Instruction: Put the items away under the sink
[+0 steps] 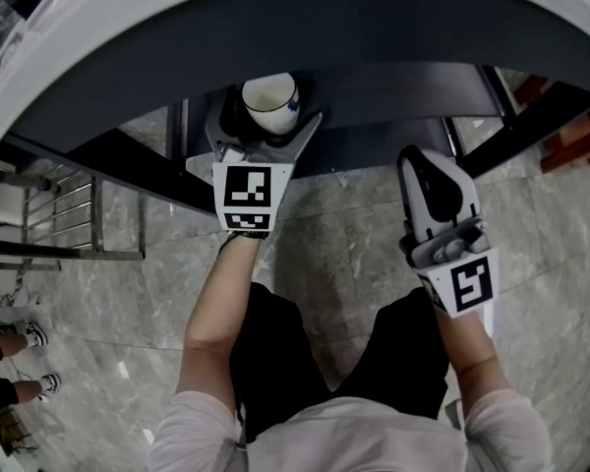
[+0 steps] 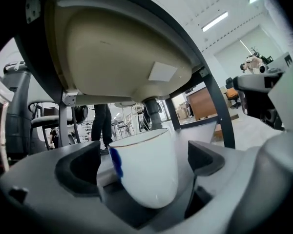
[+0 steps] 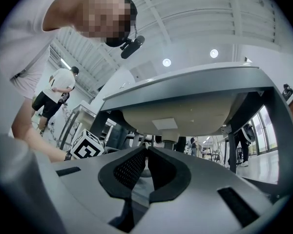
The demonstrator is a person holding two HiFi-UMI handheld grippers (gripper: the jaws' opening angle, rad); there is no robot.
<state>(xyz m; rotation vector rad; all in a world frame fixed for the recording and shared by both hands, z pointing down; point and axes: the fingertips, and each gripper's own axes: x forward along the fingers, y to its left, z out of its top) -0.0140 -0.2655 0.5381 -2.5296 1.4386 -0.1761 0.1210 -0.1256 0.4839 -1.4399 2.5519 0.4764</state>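
I am carrying the white cup (image 2: 145, 167) in my left gripper (image 1: 267, 122), whose fingers are grasping it low between them. It is tilting, rim outward, and the pad tips are standing slightly clear of its sides. The cup is hanging just under the sink basin (image 2: 112, 48), near its front edge and beside the drain pipe (image 2: 152, 112). My right gripper (image 3: 147, 156) is hovering clenched and empty over the tiled floor (image 1: 344, 234), where open room is lying between the frame legs (image 2: 216, 108).
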